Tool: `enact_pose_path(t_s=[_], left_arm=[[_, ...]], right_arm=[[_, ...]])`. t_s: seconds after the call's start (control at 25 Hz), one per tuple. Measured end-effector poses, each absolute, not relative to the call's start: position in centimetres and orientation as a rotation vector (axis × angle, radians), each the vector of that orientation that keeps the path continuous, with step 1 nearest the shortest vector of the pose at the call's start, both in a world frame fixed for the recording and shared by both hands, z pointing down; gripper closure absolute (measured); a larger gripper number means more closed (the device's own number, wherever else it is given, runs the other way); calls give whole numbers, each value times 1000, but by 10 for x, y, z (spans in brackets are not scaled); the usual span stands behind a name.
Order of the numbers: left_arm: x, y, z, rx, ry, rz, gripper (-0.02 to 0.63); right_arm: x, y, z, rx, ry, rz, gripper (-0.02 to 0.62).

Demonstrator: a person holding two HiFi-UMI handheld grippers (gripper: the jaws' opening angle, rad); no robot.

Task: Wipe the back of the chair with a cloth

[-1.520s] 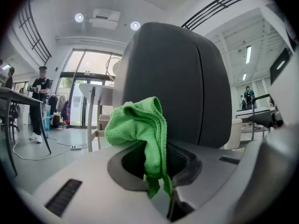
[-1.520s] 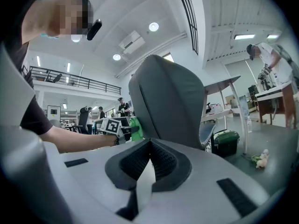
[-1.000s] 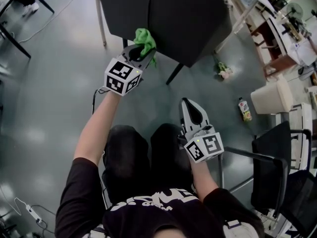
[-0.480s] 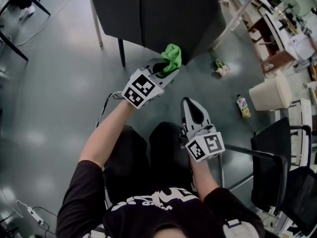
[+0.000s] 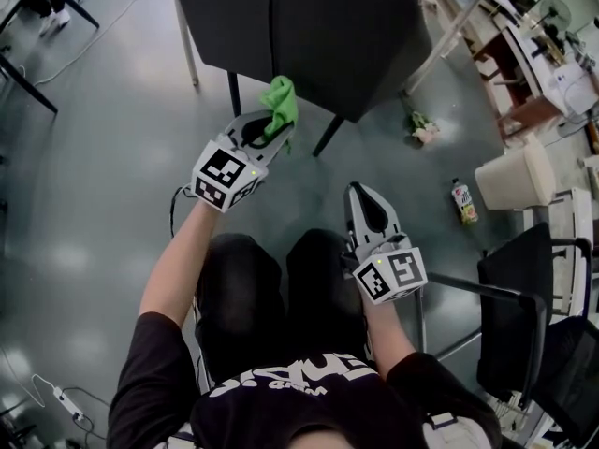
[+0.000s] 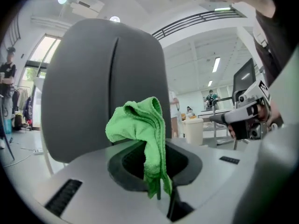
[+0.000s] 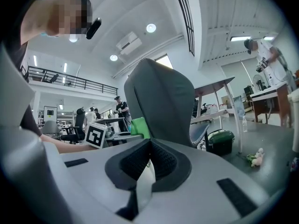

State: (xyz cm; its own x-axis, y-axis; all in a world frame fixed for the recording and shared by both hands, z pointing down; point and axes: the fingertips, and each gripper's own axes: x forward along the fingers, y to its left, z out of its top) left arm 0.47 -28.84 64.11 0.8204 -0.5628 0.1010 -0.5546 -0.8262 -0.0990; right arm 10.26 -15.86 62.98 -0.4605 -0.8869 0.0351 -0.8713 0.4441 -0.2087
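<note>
Glossy grey floor, open workshop room. The dark grey padded chair back stands ahead. The left gripper clamps a crumpled green terry cloth at the back's lower edge; contact is unconfirmed. The right gripper is closed, empty and well apart. A plastic bottle and a black side chair stand to the right.

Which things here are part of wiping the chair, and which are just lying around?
In the job: green cloth, clamped in the left gripper; dark chair back.
Lying about: bottle and power strip on the floor. The right gripper is shut and empty.
</note>
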Motion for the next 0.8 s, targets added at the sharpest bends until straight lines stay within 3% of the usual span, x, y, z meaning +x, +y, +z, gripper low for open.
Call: enact_pose_path(t_s=[0.44,0.8], left_arm=[[-190,-366,660,-2711,1543,-229,541],[-227,-409,681,-2673,1731,-257,541]], right_arm=[[91,-161,626,-1561,2622,-302,598],[91,-159,627,-1585,2604,-306,598]])
